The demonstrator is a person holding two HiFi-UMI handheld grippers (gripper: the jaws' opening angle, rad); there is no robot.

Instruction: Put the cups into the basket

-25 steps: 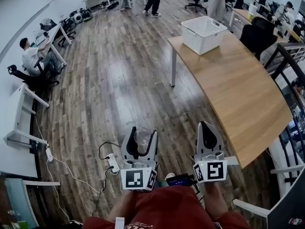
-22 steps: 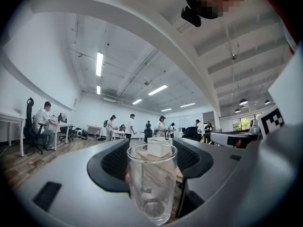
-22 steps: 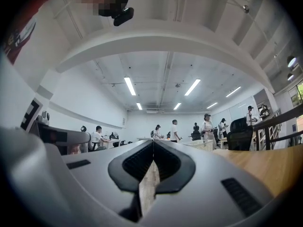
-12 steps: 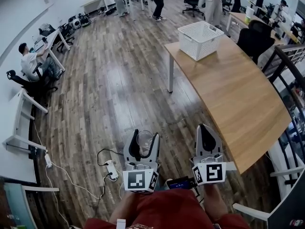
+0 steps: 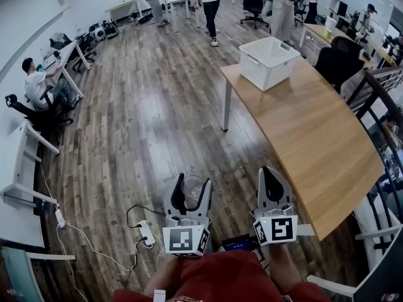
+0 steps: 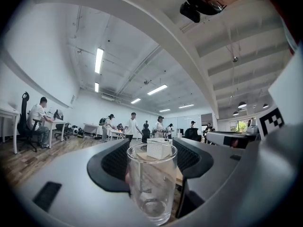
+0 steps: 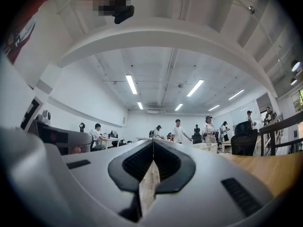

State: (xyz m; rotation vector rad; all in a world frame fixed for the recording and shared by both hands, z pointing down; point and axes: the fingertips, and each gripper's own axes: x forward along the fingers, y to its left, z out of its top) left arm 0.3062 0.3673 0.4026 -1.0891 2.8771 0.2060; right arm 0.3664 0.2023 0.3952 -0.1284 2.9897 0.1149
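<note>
A clear glass cup sits gripped in the left gripper's wide-set jaws, well apart from the white basket at the table's far end. The right gripper is closed on nothing. No cup shows in the basket, so the task looks barely begun.

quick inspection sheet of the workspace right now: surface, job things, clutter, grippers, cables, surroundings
surface: wooden table, only the basket seen on it
job's things: white basket at the table's far end; one clear glass cup, upright, not yet at the table; no other cups seen
clutter: nothing seen on the table
grippers: left gripper closed on the cup; right gripper jaws together, empty
cables: power strip with leads trailing over the wood floor, in front of the person
surroundings: people standing at the far end, a seated person at a desk on the left, black chair beyond the table
</note>
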